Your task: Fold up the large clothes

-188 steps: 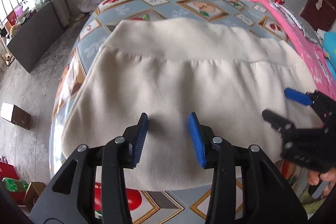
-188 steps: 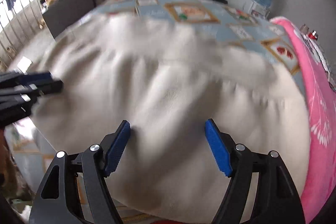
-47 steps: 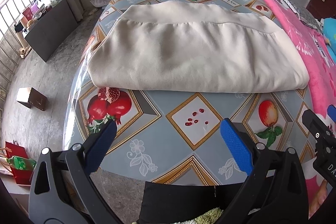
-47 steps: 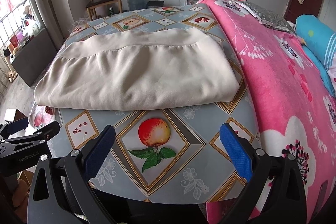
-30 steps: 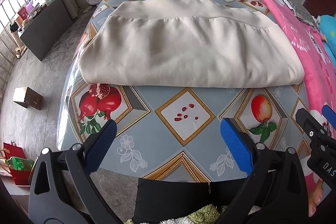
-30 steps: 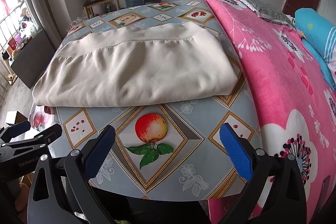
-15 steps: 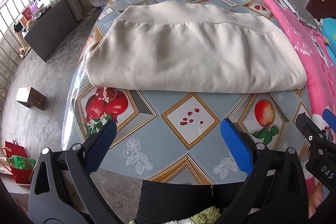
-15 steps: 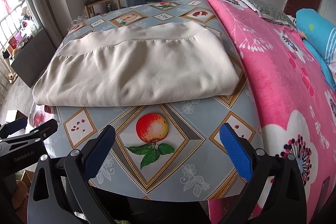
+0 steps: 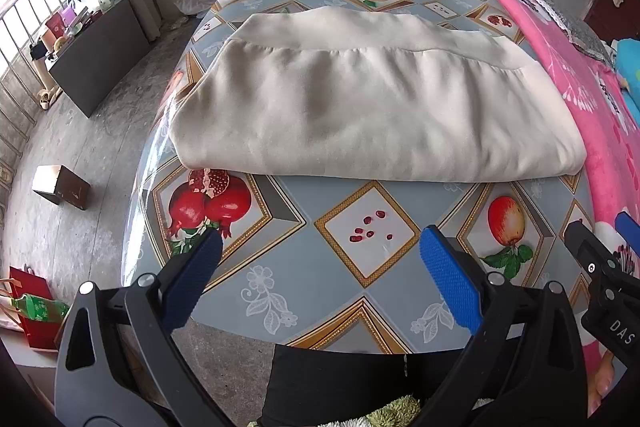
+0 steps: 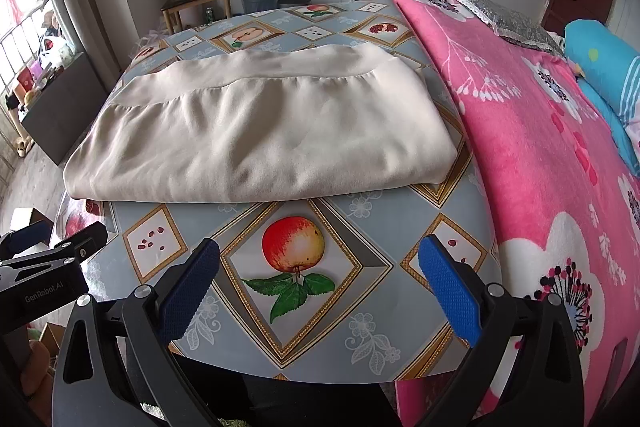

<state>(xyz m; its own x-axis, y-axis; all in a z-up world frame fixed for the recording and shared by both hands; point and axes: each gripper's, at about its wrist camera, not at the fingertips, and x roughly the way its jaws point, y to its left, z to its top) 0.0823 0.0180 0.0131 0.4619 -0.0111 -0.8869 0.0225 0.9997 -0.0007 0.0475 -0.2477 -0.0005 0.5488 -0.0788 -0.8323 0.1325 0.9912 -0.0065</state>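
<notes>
We judge the folding to be nearly or wholly done: the garment [image 9: 372, 107] lies as one compact cream stack of layers on the tabletop [image 9: 280, 267], its near edge a smooth rounded fold and no sleeve or loose end sticking out. Whether one more fold is wanted we cannot tell; if so, it would be across the long side, bringing one end over the other.

The garment sits toward the far half of the tabletop, well apart from us, with its right end close to the pink bed [image 10: 540, 147]. Its long axis runs left to right across our view. The seamed band runs along the far edge, so the garment points away from us, folded edge nearest.

Our left hand-held gripper [image 9: 320, 279] is spread wide and empty over the near tabletop edge. Our right hand-held gripper [image 10: 320, 283] is likewise spread and empty, touching nothing.
</notes>
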